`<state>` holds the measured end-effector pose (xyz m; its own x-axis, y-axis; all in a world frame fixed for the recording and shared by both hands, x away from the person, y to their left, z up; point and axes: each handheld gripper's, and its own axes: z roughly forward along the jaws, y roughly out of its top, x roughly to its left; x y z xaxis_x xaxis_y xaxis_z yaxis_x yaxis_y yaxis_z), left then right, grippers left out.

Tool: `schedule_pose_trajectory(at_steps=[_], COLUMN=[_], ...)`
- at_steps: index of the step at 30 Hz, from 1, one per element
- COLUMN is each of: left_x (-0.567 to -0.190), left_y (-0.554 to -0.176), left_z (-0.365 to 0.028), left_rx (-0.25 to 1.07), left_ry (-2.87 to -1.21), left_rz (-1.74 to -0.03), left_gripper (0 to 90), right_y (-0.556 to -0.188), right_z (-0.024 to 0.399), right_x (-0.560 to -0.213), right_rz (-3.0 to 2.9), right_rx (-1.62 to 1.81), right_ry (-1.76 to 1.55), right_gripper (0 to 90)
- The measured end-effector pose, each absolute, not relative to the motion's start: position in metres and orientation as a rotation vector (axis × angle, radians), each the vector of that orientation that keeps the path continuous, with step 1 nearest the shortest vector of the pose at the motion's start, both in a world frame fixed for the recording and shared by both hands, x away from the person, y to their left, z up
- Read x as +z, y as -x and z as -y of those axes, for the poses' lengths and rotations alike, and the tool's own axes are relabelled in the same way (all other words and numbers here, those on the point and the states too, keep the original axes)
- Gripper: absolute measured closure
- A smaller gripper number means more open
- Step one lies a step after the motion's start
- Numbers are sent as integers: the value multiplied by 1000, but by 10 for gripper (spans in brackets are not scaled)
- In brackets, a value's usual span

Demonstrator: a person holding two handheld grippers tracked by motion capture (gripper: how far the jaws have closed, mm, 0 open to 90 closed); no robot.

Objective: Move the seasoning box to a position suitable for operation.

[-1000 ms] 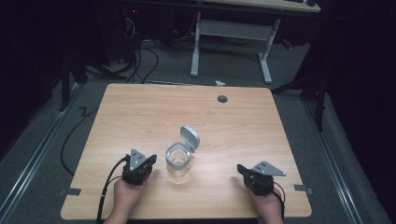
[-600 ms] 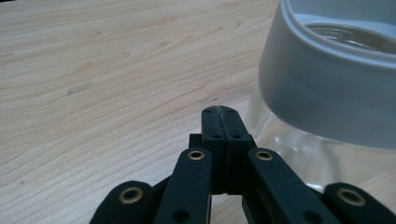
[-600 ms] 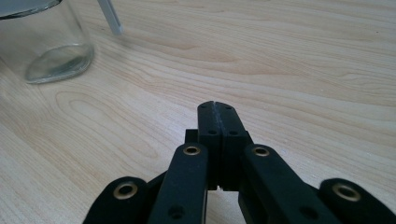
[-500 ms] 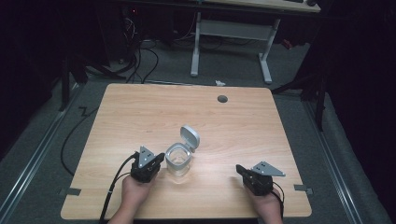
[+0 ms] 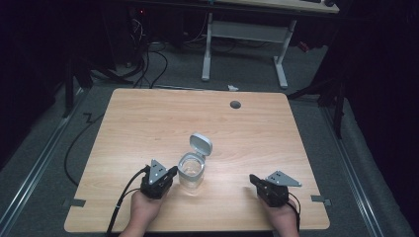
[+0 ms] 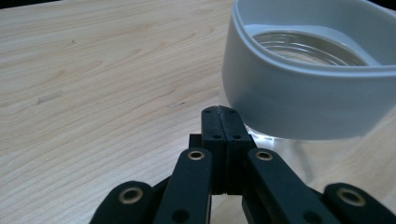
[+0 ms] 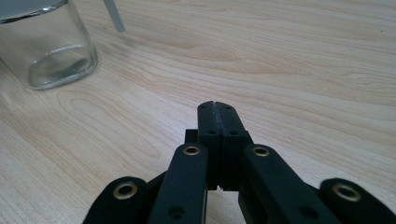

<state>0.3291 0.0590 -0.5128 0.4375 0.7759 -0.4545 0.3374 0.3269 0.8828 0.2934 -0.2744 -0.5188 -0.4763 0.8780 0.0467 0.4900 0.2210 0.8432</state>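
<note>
— What is looking risky here?

— The left tool [image 5: 170, 174], its jaws pressed together on nothing, is sitting just beside the clear square-sided glass jar with the grey collar and flipped-up grey lid [image 5: 191, 169]. In the left gripper view the black tips are pointing at the foot of the jar [image 6: 299, 74]. A sideways nudge from closed jaws is likely to slide or tip it, and glass with an open lid standing tall above it is probably top-heavy toward the hinge.

— And the right tool [image 5: 254, 179]?

— It is resting well apart from the jar, jaws likewise pressed together and empty, so it is offering no support if the jar goes over.

— Where is the jar standing?

— Near the person's edge of the pale wood-grain worktop [image 5: 148, 118], between the two tools, closer to the left one.

— The surroundings?

— The room is lying dark; grey carpet, black cables [image 5: 148, 59] and a white-legged desk [image 5: 247, 34] are showing beyond the far edge.
</note>
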Motion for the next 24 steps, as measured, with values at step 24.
schedule_pose_trajectory(at_steps=[24], left_x=[-518], left_y=[-308], left_z=[-54], left_rx=[354], left_ry=[-1282], left_rz=[-1126], left_gripper=[900], right_y=[-294], right_z=[273], right_x=[-520], right_rz=[-2064], right_rx=[1172], right_ry=[-1260], right_gripper=[899])
